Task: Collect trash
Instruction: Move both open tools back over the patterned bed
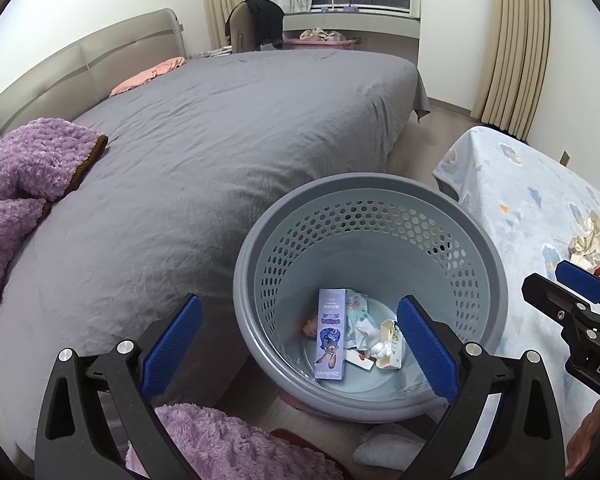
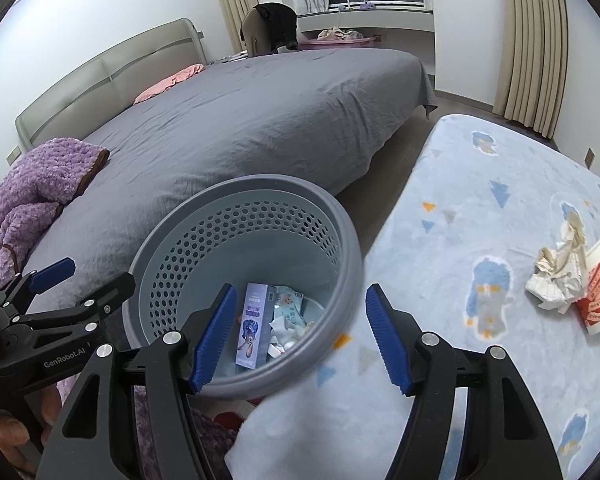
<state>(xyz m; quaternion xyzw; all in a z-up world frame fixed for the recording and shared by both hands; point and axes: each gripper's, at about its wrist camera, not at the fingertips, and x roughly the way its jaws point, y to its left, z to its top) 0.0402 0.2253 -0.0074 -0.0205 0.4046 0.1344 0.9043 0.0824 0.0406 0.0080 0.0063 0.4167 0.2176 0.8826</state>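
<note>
Closest to my lens, my left gripper (image 1: 296,344) stands spread as wide as it goes, blue pads far apart, nothing between them; it hangs over the near edge of the grey perforated basket (image 1: 496,280). Beneath it, a lilac fluffy blanket (image 1: 228,440) crowds the bottom of the view.

Down in the basket lies the trash already gathered: a tall purple carton with a cartoon rabbit (image 1: 331,334) flat on the bottom, a pale blue printed packet (image 1: 356,306) beside it, crumpled white paper (image 1: 374,340) and a small cream box (image 1: 392,344) to the right, and something pink (image 1: 310,327) tucked at the left, too small to make out.

My right gripper (image 2: 300,336) is partly open, pads apart and bare, gripping nothing. It hovers above the basket's right rim, where the basket meets the pale blue cartoon-print blanket (image 2: 480,208) covering the surface on my right.

More trash is out on that blanket, well apart from the basket: a crumpled wad of white paper (image 2: 556,276) touching a tipped red-and-white paper cup (image 2: 598,300) near the right edge. A scrap shows just below them, cut off by the frame.

Beyond the basket stretches the bed with its grey sheet (image 1: 220,140), a purple throw (image 1: 24,168) bunched at its left side and a pink pillow (image 1: 148,74) by the headboard.
</note>
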